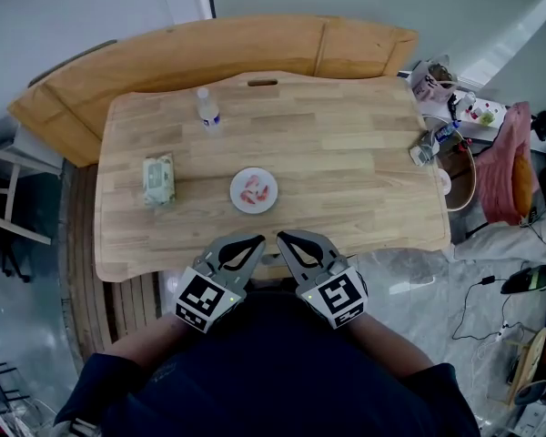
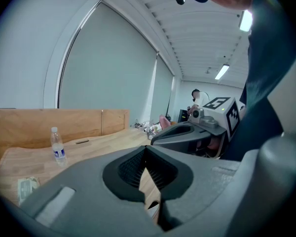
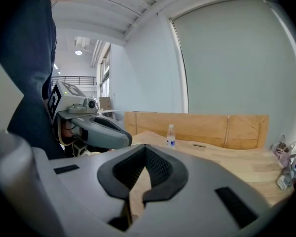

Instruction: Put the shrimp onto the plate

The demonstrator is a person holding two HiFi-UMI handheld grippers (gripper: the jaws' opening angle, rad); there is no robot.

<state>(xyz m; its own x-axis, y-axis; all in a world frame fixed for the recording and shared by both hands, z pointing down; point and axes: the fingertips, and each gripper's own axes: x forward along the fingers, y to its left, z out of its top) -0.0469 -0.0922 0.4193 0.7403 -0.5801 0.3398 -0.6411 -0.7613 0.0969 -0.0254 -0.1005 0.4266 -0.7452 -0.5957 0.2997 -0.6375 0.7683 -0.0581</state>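
Nearby — bottle, wipes pack, shrimp on plate

left gripper and right gripper: grey shells, black linings, black-and-white marker cubes; navy sleeves along the frame's bottom.

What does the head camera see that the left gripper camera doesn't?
Only the head view shows the white plate with the pink shrimp already on it. Only the left gripper view shows the ceiling lights and the big window blind. Both show the wooden table, the water bottle, the wipes pack and the right gripper, which is shut and empty.
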